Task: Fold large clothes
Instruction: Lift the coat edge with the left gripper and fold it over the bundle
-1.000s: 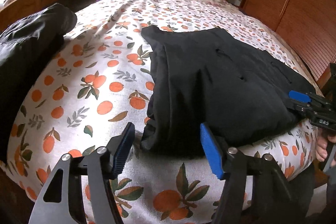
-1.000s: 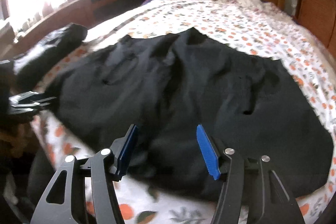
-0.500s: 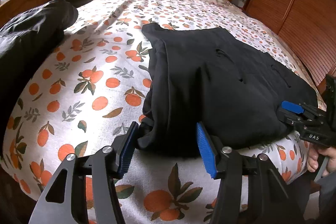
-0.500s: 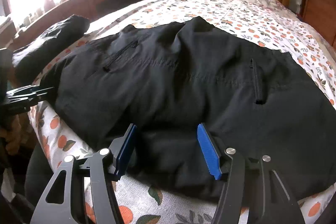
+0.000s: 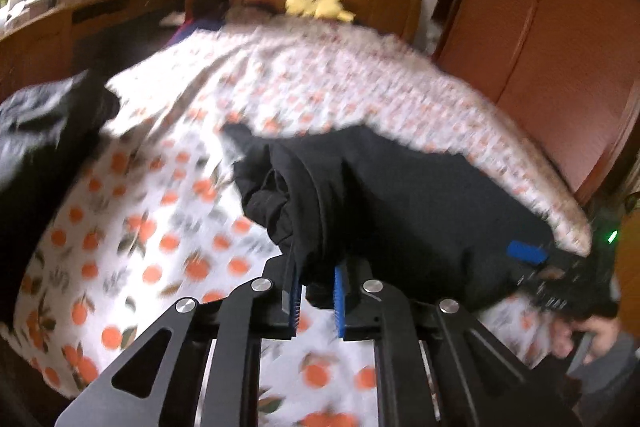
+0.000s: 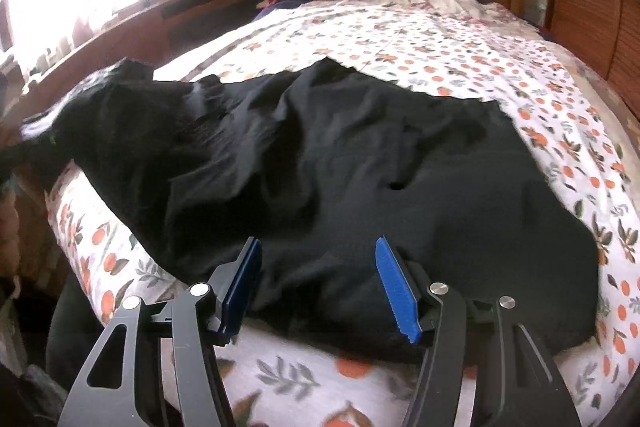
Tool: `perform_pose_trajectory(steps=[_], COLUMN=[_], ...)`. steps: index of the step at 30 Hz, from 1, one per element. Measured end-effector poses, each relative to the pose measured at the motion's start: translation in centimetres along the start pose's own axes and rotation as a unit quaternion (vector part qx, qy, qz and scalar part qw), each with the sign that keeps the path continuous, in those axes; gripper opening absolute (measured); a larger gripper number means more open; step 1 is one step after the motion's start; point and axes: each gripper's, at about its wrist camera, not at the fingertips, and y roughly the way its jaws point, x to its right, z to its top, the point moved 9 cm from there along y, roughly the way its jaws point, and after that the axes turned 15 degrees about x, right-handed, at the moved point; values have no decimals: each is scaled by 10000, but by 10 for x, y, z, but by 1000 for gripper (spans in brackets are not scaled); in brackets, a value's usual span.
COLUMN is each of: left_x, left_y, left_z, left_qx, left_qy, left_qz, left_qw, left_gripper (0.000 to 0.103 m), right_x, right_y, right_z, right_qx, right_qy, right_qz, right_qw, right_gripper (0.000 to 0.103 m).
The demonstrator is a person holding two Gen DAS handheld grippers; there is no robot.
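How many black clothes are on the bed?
2. One black garment lies spread across the near end of the bed; a second dark bundle sits at its left edge. More may be hidden.

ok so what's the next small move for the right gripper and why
Probably close the right gripper on the garment's near hem. Its jaws stand open astride that edge, gripping nothing, while the left gripper is closing on a bunched corner, already raised off the bed. Both corners need holding before folding.

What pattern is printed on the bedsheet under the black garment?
Oranges with green leaves on white, on the bedsheet; clearest in the right wrist view.
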Motion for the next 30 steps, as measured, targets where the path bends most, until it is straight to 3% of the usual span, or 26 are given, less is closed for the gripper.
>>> perform_pose_trajectory(steps=[5, 11, 17, 20, 24, 27, 30], left_x=[65, 167, 265, 294, 300, 298, 295], left_y=[4, 27, 54, 72, 88, 89, 78], left_z=[49, 75, 50, 25, 2, -1, 0], left_qx=[391, 521, 199, 15, -149, -170, -106], left_qy=[249, 642, 1045, 1332, 1550, 1536, 1604], left_qz=[-476, -1157, -1840, -1911, -1840, -1817, -1790], left_qw=[9978, 9898, 9771, 9725, 9705, 9711, 9706], left_gripper=[11, 10, 10, 10, 13, 24, 57], right_x=[27, 70, 105, 117, 126, 129, 130], right_y=[-23, -51, -82, -95, -107, -112, -111], right_z=[6, 5, -2, -5, -8, -8, -7], right_qx=[194, 371, 408, 399, 389, 399, 429], right_qy=[52, 280, 431, 468, 469, 456, 464], right_qz=[-208, -517, -849, -981, -1097, -1127, -1133], right_qw=[9996, 9976, 9946, 9933, 9921, 9918, 9916], right_gripper=[57, 57, 57, 57, 57, 57, 57])
